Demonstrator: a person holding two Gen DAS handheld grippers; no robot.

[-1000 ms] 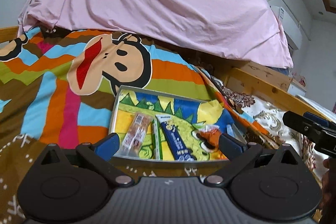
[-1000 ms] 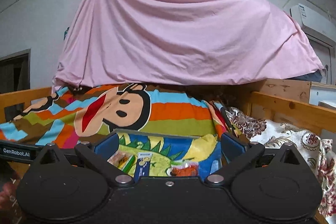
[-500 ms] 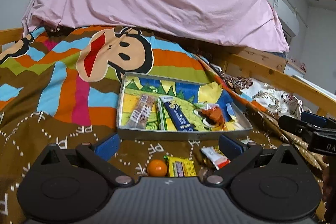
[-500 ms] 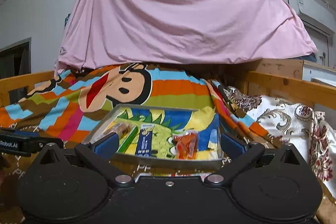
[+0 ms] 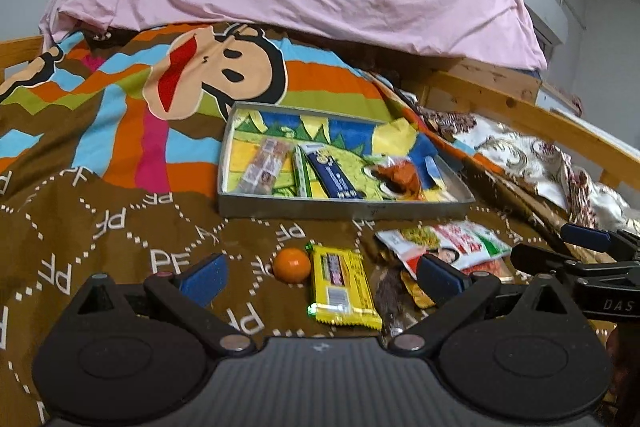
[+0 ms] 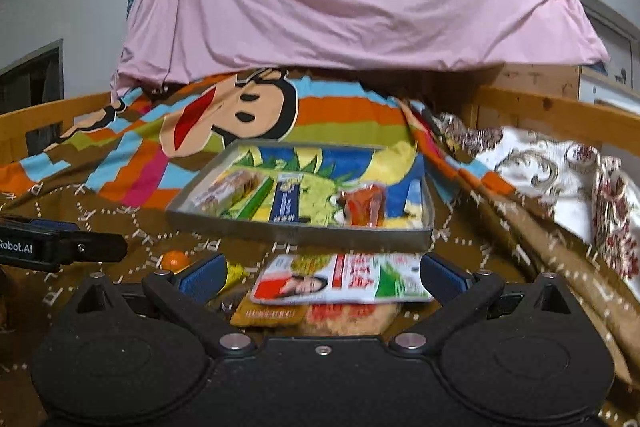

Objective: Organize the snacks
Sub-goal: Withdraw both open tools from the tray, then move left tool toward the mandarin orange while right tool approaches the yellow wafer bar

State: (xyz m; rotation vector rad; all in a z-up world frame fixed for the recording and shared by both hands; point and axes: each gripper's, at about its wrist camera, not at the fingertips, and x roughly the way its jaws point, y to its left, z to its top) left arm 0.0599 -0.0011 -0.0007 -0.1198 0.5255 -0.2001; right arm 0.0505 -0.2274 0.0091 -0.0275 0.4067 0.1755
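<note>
A shallow metal tray (image 5: 344,209) is set on a brown patterned blanket (image 5: 120,223) spread over the bed. Inside it, a clear cracker pack (image 5: 266,167), a green stick (image 5: 299,169), a dark blue bar (image 5: 334,175) and an orange-red pouch (image 5: 400,177) are laid side by side. In front of the tray, outside it, a small orange ball (image 5: 292,265) is seen just beside a yellow snack bar (image 5: 342,285), and a white, red and green packet (image 6: 340,277) is laid over further wrappers. The left claw (image 5: 320,275) is held spread and empty above the yellow bar. The right claw (image 6: 322,275) is likewise spread wide, nothing pinched, with the white packet framed between its fingers.
</note>
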